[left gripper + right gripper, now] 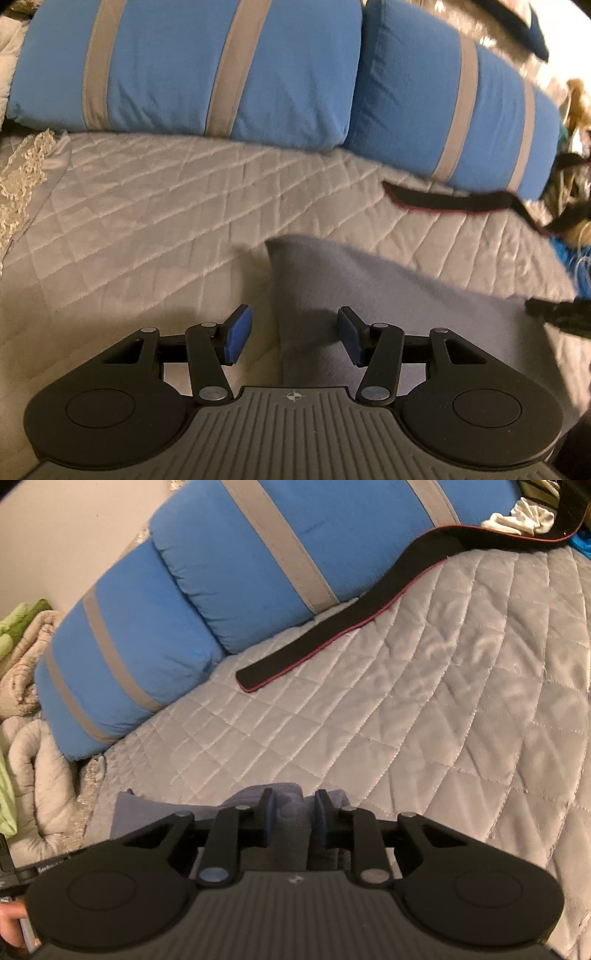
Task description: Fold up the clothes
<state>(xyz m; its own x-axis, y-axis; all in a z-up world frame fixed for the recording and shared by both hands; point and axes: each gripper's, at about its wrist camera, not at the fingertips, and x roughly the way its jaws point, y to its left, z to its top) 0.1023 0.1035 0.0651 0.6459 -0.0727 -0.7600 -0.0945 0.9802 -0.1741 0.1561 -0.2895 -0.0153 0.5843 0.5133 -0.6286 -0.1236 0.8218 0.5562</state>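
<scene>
Quilt (147,206) carries the grey cloth (388,295), spread flat for folding. Left gripper (295,334) hangs released over its near edge, straddling it as if to pinch; right gripper (293,812) clenches a bunched fold, probably to lift.

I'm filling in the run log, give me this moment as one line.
phase: folding | left gripper: open over grey cloth | right gripper: shut on grey cloth | surface: quilted bedspread
</scene>
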